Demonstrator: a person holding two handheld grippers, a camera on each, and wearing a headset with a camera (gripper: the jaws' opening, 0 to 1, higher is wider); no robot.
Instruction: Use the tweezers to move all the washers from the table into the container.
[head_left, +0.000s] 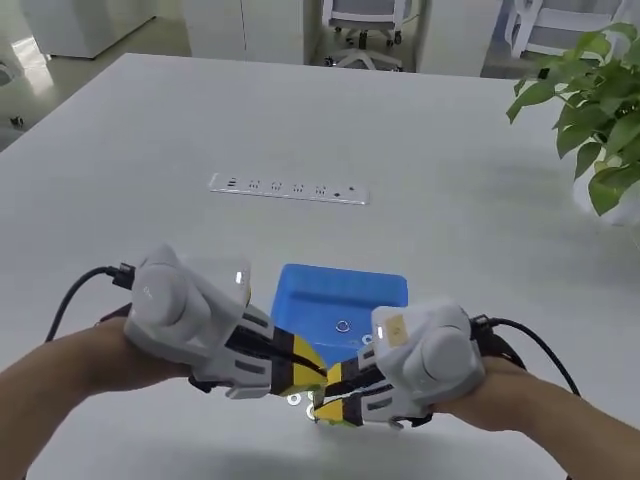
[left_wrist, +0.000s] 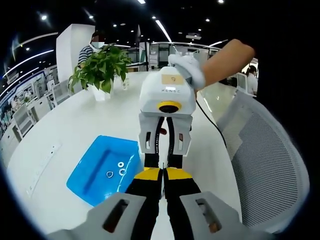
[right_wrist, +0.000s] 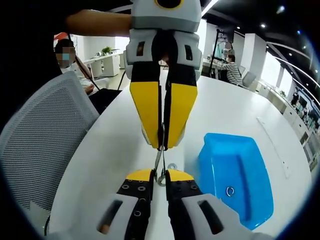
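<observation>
Three washers (left_wrist: 120, 164) already lie in the blue container (right_wrist: 240, 160), while at least one loose washer (right_wrist: 171, 166) waits on the table (head_left: 300, 120) just beside the claw tips, so the job looks partly done. The left claw (right_wrist: 162, 142) and right claw (right_wrist: 160, 176) meet tip to tip, both apparently pinched shut on the tweezers (right_wrist: 159, 159), close beside the container.

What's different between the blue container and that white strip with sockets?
The blue container is a broad open tray holding washers; the white strip is long, narrow and flat. In the head view the container lies nearer the camera, the strip farther off. Both rest on the table.
</observation>
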